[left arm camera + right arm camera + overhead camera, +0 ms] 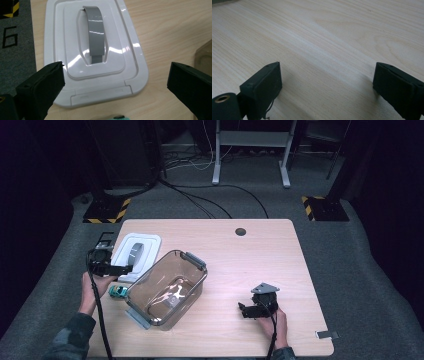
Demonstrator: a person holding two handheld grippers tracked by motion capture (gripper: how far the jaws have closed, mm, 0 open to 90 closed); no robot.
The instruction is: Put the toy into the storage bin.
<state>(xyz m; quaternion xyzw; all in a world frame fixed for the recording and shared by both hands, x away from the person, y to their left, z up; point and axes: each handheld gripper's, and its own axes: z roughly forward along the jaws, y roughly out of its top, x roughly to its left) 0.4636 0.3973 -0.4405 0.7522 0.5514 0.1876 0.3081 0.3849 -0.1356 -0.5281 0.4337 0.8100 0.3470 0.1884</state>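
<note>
A white lid (136,251) with a grey handle (96,35) lies flat at the table's left side. My left gripper (119,268) hovers over the lid's near edge (100,96), jaws wide apart, nothing between them. A clear plastic box (167,287) with grey clips stands tilted in the middle-left of the table. A small teal toy car (118,291) sits by the box's left corner, under my left hand. My right gripper (246,310) rests low over bare wood (327,45) at the front right, open and empty.
The wooden table (250,260) has a round cable hole (240,231) near its far edge. A small grey tab (327,335) lies at the front right corner. Grey carpet, cables and stand legs lie beyond the table.
</note>
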